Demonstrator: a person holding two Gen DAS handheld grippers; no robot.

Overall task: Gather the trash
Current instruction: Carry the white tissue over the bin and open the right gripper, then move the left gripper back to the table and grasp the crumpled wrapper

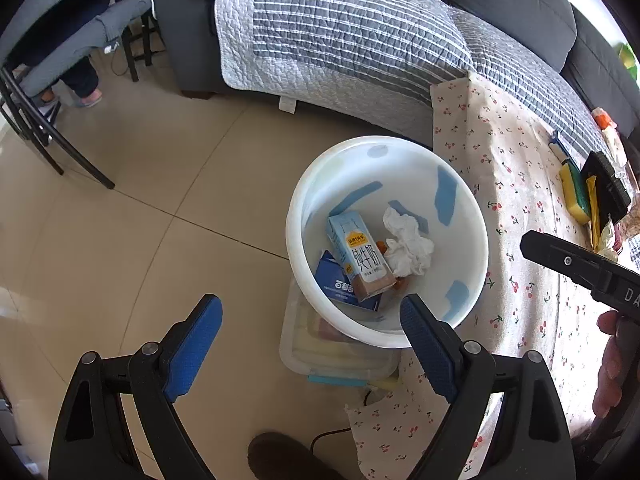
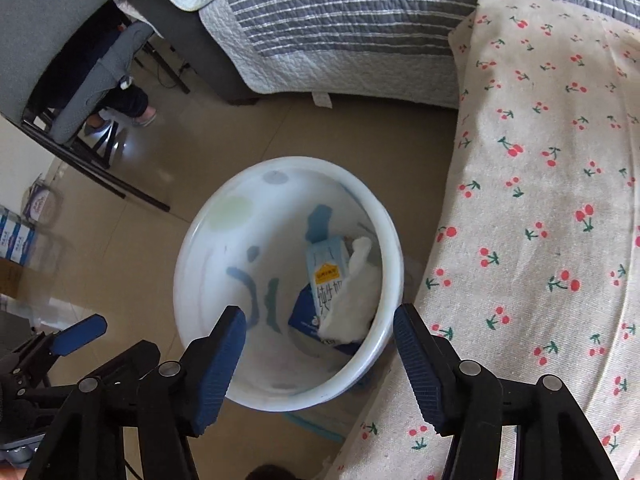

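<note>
Both your claws are spread wide, holding nothing. Left claw [image 1: 310,344] and right claw [image 2: 320,356] hang over the near rim of the round white plastic bin [image 1: 296,240]. Inside it, just ahead of the fingers: a milk carton [image 1: 360,256], crumpled tissue [image 1: 408,246], a flat blue box [image 1: 336,282]. Cherry-print tablecloth [image 2: 540,200] sits right of the bin, almost touching. Striped quilted sofa cover [image 1: 340,40] lies beyond. Clear lidded tub [image 1: 332,354] sits under the bin.

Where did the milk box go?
In both views the milk box lies inside the white bin, beside the crumpled tissue.
</note>
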